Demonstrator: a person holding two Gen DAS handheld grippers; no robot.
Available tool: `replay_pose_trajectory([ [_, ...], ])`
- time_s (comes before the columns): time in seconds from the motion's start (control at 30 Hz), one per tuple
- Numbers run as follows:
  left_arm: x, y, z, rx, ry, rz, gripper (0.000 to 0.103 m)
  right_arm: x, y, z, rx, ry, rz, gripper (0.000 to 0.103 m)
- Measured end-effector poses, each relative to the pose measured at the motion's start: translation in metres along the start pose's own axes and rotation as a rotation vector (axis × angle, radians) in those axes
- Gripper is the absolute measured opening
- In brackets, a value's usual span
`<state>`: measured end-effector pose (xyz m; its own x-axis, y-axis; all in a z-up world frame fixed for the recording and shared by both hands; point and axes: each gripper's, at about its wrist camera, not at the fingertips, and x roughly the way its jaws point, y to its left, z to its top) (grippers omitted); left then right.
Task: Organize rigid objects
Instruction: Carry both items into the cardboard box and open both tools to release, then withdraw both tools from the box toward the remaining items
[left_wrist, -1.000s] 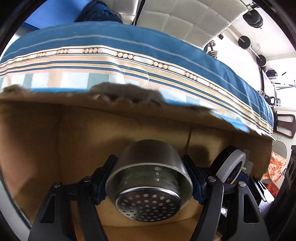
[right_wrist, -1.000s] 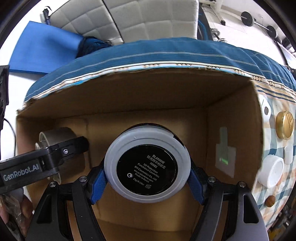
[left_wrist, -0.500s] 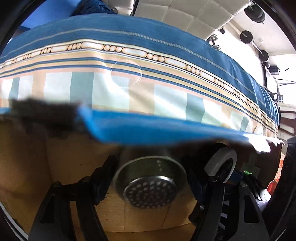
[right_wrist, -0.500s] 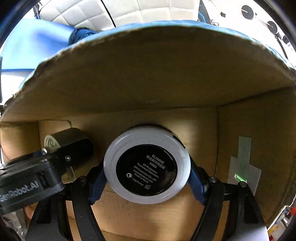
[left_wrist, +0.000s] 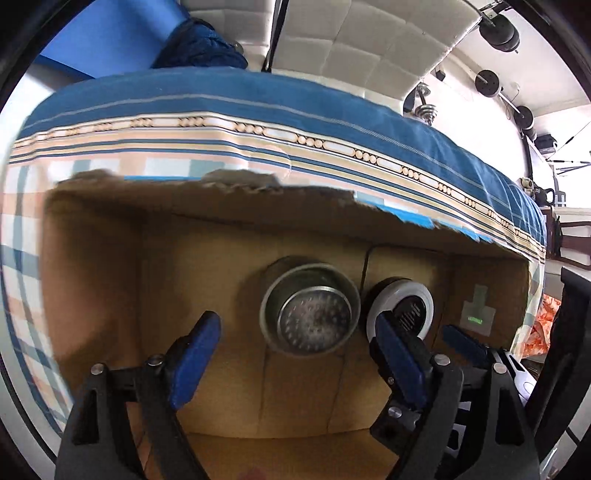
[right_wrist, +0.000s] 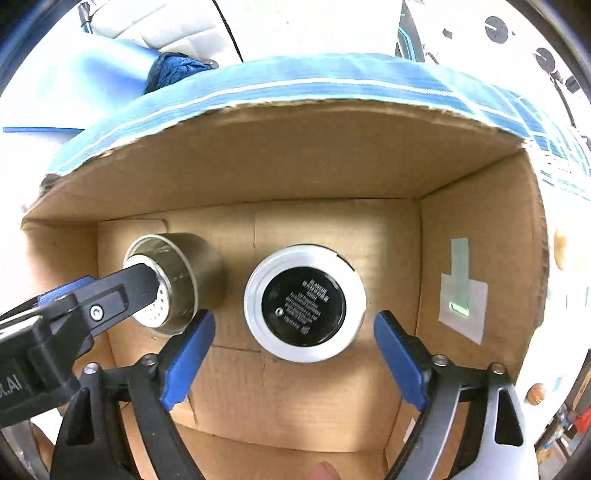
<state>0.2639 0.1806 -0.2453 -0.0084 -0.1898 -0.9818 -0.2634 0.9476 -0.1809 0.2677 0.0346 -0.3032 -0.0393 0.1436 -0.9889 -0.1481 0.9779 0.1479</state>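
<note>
A steel cup with a perforated base (left_wrist: 309, 308) lies on the floor of the cardboard box (left_wrist: 229, 221), base toward me. My left gripper (left_wrist: 295, 360) is open and empty just in front of it. A round jar with a white rim and black label (right_wrist: 303, 303) rests beside the cup in the box (right_wrist: 295, 173). My right gripper (right_wrist: 293, 363) is open and empty in front of the jar. The cup (right_wrist: 173, 280) also shows in the right wrist view, partly behind the left gripper's finger (right_wrist: 110, 291). The jar (left_wrist: 400, 308) shows in the left wrist view too.
The box stands on a bed with a blue striped cover (left_wrist: 258, 110). A taped patch with a green mark (right_wrist: 460, 291) sits on the box's right wall. Small round objects (right_wrist: 561, 243) lie on the cover right of the box. A quilted headboard (left_wrist: 351, 48) is behind.
Both grippers have opened and let go: the steel cup and the jar now rest on the box floor. Both grippers have drawn back a little from the objects.
</note>
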Motion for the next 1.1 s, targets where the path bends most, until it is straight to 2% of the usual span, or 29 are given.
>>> replay_pose_trajectory([
  [0.1,-0.013,-0.001,-0.013,0.016,-0.039,0.049,0.100,-0.009,0.008,-0.004,-0.013,-0.014,-0.015,0.097],
  [0.13,-0.017,0.001,-0.018,0.026,-0.056,0.066,0.102,-0.011,0.013,-0.002,-0.018,-0.022,-0.023,0.103],
  [0.23,-0.031,0.004,-0.036,0.055,-0.100,0.111,0.103,-0.025,0.019,-0.014,-0.034,-0.043,-0.043,0.103],
  [0.37,-0.046,0.000,-0.058,0.078,-0.153,0.132,0.103,-0.038,0.025,-0.038,-0.043,-0.062,-0.047,0.103],
  [0.67,-0.092,0.000,-0.118,0.100,-0.270,0.109,0.103,-0.107,0.023,-0.104,-0.069,-0.186,-0.050,0.103],
  [0.97,-0.135,0.000,-0.168,0.093,-0.333,0.090,0.103,-0.165,0.023,-0.166,-0.074,-0.257,-0.012,0.103],
  [1.1,-0.151,0.000,-0.187,0.088,-0.356,0.092,0.103,-0.182,0.025,-0.183,-0.090,-0.278,0.000,0.103],
])
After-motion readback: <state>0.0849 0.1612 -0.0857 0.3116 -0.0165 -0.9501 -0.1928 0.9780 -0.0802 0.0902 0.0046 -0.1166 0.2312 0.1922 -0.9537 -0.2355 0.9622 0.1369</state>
